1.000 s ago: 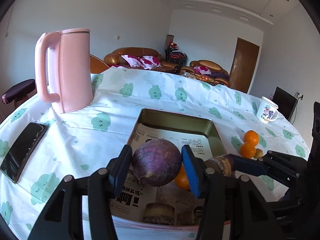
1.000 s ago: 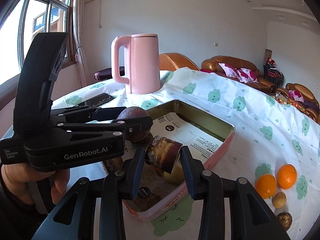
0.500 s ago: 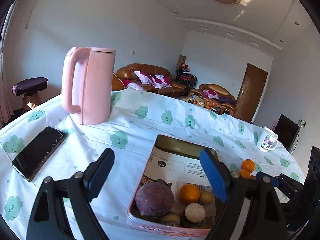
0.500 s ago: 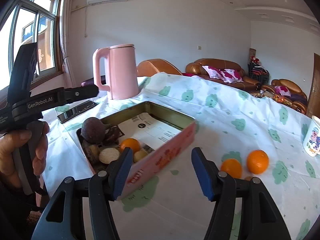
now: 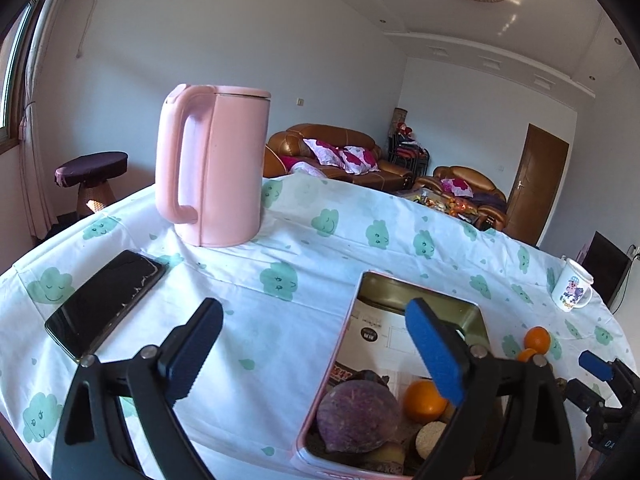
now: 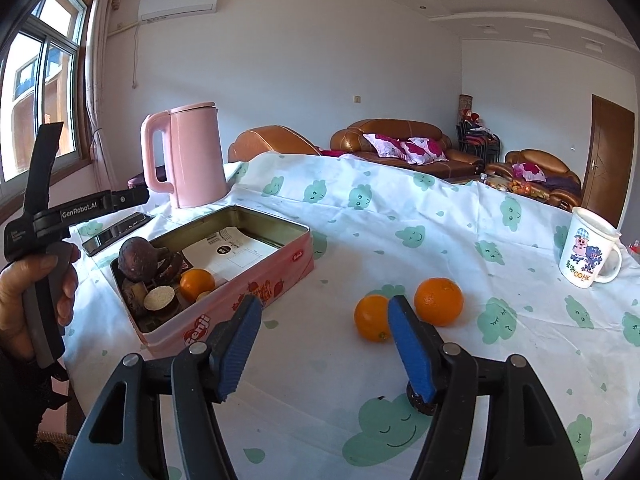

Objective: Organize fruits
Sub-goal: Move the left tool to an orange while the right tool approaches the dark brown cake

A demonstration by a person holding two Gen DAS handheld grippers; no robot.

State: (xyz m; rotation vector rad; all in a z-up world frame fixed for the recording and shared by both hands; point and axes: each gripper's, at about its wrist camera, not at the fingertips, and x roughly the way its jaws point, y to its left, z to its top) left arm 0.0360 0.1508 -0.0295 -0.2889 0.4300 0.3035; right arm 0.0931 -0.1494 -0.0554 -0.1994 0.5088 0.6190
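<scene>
Fruits sit partly in the pink tin, partly loose on the table with its white cloud-print cloth. Pink kettle stands upright at the far left of the cloth, well apart from the tin. Tin lies open between kettle and loose fruit, printed paper lining its far half. Black phone lies flat near the kettle, left of the tin. White cartoon mug stands upright at the far right. Left gripper hangs over the tin's near left edge, jaws wide and opening, nothing between them; a hand grips its handle in the right wrist view. Right gripper hovers above bare cloth right of the tin, jaws about half apart and opening, empty. Purple round fruit rests in the tin's near left corner, an orange just beside it, small brown and tan pieces around them, too jumbled to name. Two loose oranges sit side by side on the cloth, near the right gripper's right finger. Small dark round thing, maybe a nut or passion fruit, lies mostly hidden behind that finger.
</scene>
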